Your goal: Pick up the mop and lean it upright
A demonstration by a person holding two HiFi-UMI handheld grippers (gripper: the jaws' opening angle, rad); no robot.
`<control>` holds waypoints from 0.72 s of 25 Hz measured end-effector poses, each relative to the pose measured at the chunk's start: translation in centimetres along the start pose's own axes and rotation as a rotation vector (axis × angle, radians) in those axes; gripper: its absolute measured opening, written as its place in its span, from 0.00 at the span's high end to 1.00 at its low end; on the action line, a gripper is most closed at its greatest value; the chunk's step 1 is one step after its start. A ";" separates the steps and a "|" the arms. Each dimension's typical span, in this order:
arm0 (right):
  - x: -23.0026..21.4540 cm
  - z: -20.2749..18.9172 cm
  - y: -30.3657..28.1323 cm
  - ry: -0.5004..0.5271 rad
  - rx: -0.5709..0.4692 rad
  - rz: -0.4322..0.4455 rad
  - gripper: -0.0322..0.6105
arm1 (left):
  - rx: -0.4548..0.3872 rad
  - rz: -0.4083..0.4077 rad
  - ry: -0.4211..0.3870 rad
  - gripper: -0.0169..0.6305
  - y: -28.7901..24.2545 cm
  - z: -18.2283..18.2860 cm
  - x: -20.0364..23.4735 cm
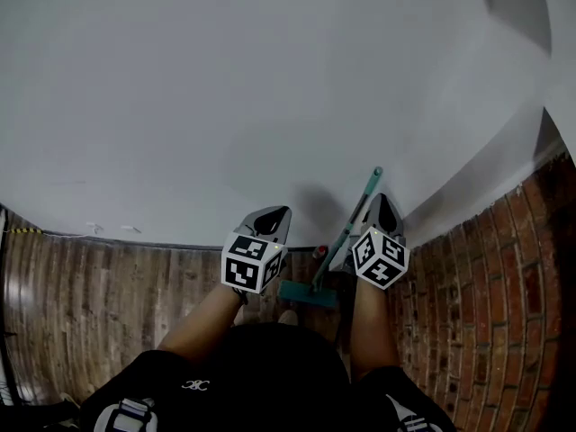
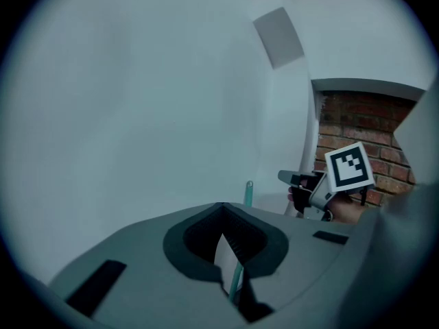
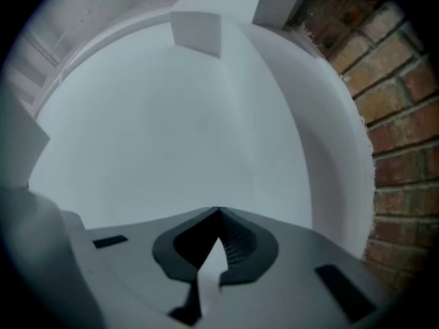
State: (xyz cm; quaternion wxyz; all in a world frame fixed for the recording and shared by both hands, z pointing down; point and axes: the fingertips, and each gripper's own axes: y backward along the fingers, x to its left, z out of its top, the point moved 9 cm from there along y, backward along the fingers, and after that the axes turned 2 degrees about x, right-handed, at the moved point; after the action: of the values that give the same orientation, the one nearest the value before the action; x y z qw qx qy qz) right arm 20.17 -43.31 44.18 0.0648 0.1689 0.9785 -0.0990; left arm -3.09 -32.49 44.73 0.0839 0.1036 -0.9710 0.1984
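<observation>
The mop stands leaning on the white wall. Its teal handle rises from the teal mop head on the floor. My right gripper is just right of the handle, close beside it, with its jaws shut and nothing between them. My left gripper is a little left of the handle and apart from it. Its jaws are also shut and empty. In the left gripper view the handle's top shows beyond the jaws, with the right gripper further right.
A red brick wall meets the white wall at the right, forming a corner. The wooden plank floor spreads to the left. A small red object lies at the wall's foot near the mop head. The person's forearms reach down to both grippers.
</observation>
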 end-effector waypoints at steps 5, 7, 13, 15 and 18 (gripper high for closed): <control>1.6 2.3 4.8 0.129 -0.079 -0.009 0.93 | -0.020 -0.074 -0.020 0.98 -0.4 1.1 -1.4; 1.9 2.6 6.6 0.169 -0.093 -0.025 0.93 | -0.027 -0.109 -0.034 0.98 -0.6 1.5 -2.0; 1.4 1.4 9.4 0.156 -0.040 -0.047 0.93 | -0.018 -0.182 -0.067 0.98 -1.2 1.5 -2.7; 1.5 1.0 9.9 0.139 -0.025 -0.060 0.93 | -0.013 -0.200 -0.072 0.98 -1.2 1.5 -2.8; 1.9 0.6 10.3 0.122 -0.011 -0.076 0.93 | -0.016 -0.220 -0.084 0.98 -1.1 1.6 -2.9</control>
State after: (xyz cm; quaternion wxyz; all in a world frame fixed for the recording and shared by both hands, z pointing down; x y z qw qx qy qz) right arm 21.98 -33.37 41.56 0.0022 0.1372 0.9869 -0.0853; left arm -0.21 -33.69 43.06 0.0653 0.2172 -0.9580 0.1755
